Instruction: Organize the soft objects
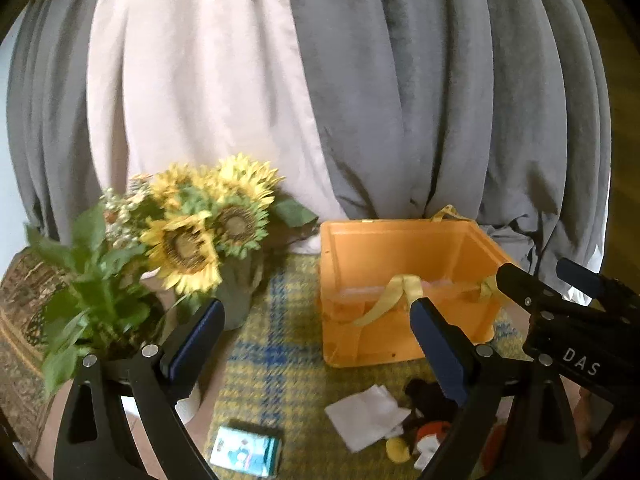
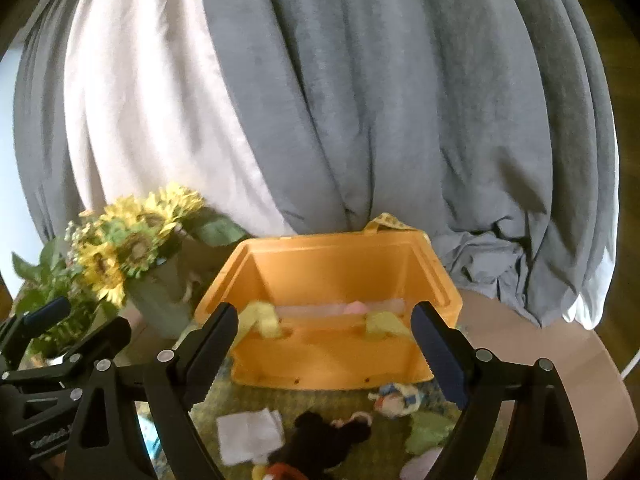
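"das" in white on right claw (image 1: 560, 280) body

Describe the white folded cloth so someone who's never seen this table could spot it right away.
Find the orange bin on the yellow-and-blue plaid mat. In front of it lies a scatter of soft toys; the white cloth lies flat at their left edge, beside the black plush toy, the only plain, flat, square piece there.
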`<state>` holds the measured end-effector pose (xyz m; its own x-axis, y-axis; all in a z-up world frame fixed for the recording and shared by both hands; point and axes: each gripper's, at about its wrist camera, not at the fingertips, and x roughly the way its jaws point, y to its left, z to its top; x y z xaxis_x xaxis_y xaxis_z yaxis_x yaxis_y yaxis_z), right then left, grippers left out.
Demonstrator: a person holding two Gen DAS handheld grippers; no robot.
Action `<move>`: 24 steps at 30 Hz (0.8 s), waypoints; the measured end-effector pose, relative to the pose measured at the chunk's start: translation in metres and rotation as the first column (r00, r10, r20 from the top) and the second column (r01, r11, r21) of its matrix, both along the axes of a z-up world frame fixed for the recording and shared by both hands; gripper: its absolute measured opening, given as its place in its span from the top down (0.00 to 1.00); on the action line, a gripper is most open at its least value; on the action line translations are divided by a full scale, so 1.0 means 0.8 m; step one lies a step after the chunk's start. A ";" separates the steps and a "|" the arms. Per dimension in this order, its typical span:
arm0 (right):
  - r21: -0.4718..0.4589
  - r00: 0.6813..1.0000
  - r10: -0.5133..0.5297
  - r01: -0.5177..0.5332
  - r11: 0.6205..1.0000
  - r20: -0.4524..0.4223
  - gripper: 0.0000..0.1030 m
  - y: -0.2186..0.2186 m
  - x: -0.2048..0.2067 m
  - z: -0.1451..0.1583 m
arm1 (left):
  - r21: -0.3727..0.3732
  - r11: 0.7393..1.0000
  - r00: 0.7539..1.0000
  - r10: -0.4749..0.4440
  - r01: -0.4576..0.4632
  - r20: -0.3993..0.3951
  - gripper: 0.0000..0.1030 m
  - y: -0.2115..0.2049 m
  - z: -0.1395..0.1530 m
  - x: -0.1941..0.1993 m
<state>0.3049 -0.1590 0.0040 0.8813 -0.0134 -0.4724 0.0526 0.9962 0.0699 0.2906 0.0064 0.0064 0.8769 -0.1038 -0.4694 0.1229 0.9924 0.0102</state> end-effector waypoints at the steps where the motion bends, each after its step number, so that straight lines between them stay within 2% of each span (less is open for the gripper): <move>1: -0.001 1.000 0.006 -0.006 1.000 -0.002 0.13 0.003 -0.004 0.000 | 0.003 1.000 1.000 0.009 -0.009 0.000 0.08 0.002 0.000 -0.008; 13: 0.000 0.996 0.093 -0.093 0.996 -0.011 0.13 0.023 -0.053 -0.005 | 0.024 0.991 0.991 0.135 -0.135 -0.013 0.08 0.026 -0.012 -0.079; 17: -0.001 0.994 0.103 -0.103 0.995 -0.023 0.13 0.034 -0.065 -0.011 | 0.012 0.993 0.993 0.119 -0.119 -0.025 0.07 0.039 -0.023 -0.091; 20: 0.004 0.997 0.071 -0.071 0.997 -0.026 0.13 0.043 -0.075 -0.018 | 0.007 0.994 0.994 0.106 -0.106 -0.037 0.07 0.050 -0.032 -0.095; 24: 0.052 0.998 0.041 -0.038 0.998 -0.057 0.13 0.053 -0.082 -0.030 | -0.004 0.996 0.994 0.083 -0.084 -0.068 0.07 0.067 -0.046 -0.095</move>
